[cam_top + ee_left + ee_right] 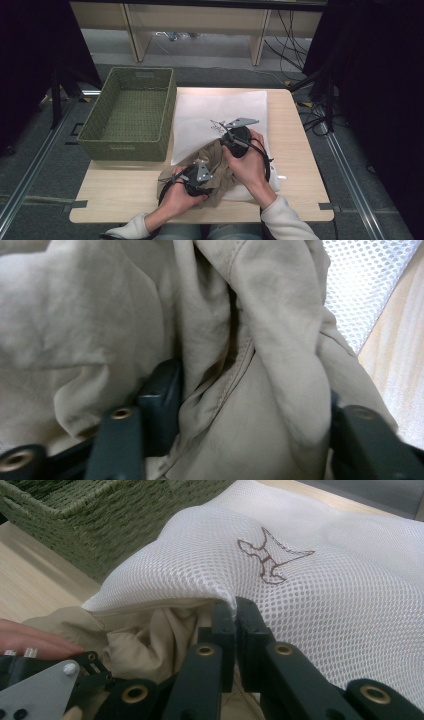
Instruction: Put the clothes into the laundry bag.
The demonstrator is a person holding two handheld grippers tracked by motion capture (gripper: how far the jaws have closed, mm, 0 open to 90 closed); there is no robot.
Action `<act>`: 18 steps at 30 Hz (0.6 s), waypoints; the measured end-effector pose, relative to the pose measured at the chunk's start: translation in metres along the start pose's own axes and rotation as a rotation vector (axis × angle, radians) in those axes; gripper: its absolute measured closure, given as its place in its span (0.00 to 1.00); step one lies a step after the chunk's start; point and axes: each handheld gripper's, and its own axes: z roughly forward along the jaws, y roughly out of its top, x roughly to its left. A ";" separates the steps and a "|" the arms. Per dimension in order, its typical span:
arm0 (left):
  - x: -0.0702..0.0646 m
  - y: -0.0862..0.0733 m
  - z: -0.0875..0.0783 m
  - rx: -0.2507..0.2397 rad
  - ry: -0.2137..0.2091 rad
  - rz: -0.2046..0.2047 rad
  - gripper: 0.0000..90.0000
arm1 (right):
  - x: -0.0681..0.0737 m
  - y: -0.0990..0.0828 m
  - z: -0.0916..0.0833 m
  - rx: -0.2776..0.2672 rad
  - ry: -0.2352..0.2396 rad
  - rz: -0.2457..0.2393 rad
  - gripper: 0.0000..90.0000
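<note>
— Where's the cloth [215, 172]?
— Low centre of the high view, crumpled, its end pointing up-right into the mesh bag [220, 112].
— The jaws?
— Right gripper [235, 611] is clamped on the bag's rim. Left gripper [250, 405] has cloth between its jaws; whether it's pinched I cannot tell.
— The setting?
— One wooden table [295, 150], one green basket [131, 114] upper left, grey floor, cables behind.

Left gripper [195, 176]: black body, grey three-cornered plate at 12 o'clock, black cable. Right gripper [234, 611]: black jaws, brass-ringed screw holes, grey plate, black cable looped at 3 o'clock. Person: cream sleeves [286, 218], ribbed cuffs
</note>
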 end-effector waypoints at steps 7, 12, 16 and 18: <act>0.003 0.001 0.004 -0.002 -0.005 -0.009 0.70 | 0.002 0.000 0.000 0.008 0.006 0.018 0.98; 0.006 0.003 0.004 -0.003 -0.016 -0.021 0.84 | 0.003 0.000 0.000 0.012 0.011 0.037 0.98; 0.007 0.003 0.002 -0.012 -0.018 -0.028 0.90 | 0.003 0.000 0.000 0.010 0.011 0.036 0.98; 0.009 0.003 -0.001 -0.022 -0.020 -0.033 0.91 | 0.003 0.000 0.000 0.007 0.009 0.042 0.98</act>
